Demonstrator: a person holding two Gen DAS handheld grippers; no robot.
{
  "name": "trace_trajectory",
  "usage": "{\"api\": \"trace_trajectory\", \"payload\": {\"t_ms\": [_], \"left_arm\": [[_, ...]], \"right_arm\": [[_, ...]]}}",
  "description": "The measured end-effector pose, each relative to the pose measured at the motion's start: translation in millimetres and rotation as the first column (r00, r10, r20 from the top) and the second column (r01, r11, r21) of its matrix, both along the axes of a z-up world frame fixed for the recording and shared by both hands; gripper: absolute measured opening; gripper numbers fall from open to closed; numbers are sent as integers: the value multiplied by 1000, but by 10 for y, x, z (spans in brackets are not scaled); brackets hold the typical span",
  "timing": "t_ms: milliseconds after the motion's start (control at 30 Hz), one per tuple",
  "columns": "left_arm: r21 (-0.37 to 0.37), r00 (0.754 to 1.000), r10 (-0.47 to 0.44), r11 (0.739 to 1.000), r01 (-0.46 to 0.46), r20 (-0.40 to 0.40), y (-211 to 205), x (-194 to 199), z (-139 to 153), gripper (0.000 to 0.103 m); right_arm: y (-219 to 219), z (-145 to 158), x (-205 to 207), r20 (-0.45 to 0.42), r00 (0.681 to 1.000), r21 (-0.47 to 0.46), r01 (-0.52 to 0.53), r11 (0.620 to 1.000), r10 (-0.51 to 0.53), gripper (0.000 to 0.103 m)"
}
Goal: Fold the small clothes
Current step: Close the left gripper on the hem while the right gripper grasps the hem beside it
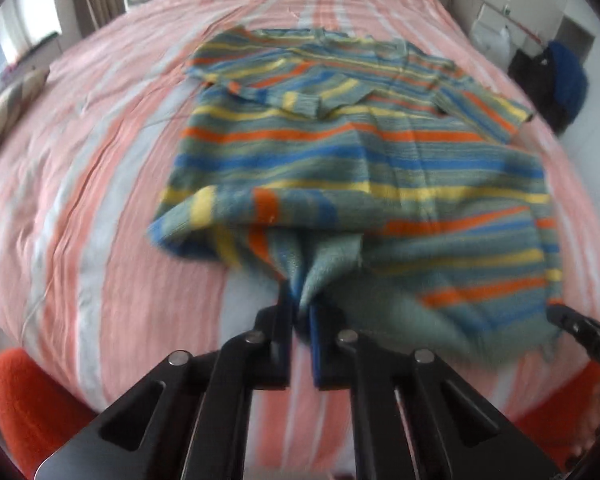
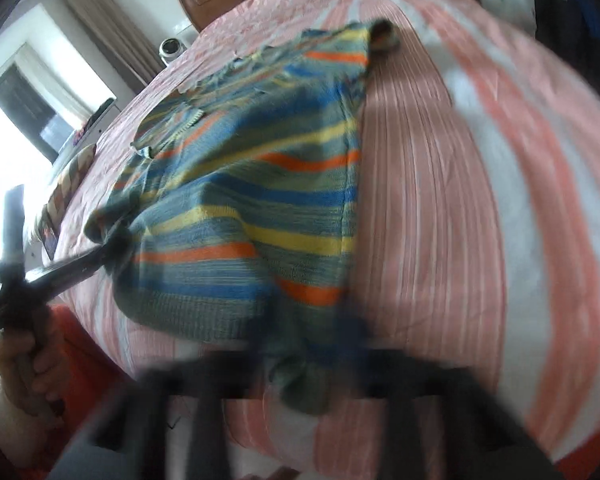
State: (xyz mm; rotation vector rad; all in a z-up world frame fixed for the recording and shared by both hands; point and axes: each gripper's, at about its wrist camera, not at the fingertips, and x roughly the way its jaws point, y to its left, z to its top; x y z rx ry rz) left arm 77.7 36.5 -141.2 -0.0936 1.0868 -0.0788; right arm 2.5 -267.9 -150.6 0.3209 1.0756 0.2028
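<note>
While the sweater (image 1: 340, 152) lies on the bed (image 1: 100, 200), both grippers' fingers (image 1: 284, 320) clamp its hem.

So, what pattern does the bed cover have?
Pink, salmon and white stripes on the bed cover, clearest in the left wrist view.

Bed (image 1: 100, 184) under pink-and-white striped cover; striped sweater (image 1: 340, 152) spread on it, near hem lifted; patterned pillow (image 1: 8, 108) at edge.
</note>
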Motion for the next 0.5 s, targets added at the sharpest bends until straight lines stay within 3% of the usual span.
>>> {"api": "trace_trajectory", "payload": {"t_ms": [100,167,267,333,400,467,500], "left_arm": [[-44,1000,-23,999,23,-10,318,-391,165,4],[-8,999,-30,1000,30,-26,432,-561,149,4],[56,996,-32,998,37,-89,496,-722,-44,5],[93,994,-31,995,41,-108,515,-796,-128,18],[22,996,-17,1000,19,-84,642,-889,-43,62],[-40,1000,16,999,-16,0,780,-959,118,85],[-49,998,47,998,-45,43,849,-968,203,90]], "right_arm": [[-57,194,-223,3,1000,26,-9,1000,8,5],[-42,380,-485,-1,999,17,-49,999,49,5],[19,365,-695,-30,997,-20,-70,997,69,5],[13,277,-707,-37,997,-39,-67,997,65,5],[-45,191,-679,-56,998,-33,-44,998,42,8],[-135,172,-678,-64,998,-28,-23,999,21,22],[-164,195,-689,-52,999,-26,-19,999,18,34]]}}
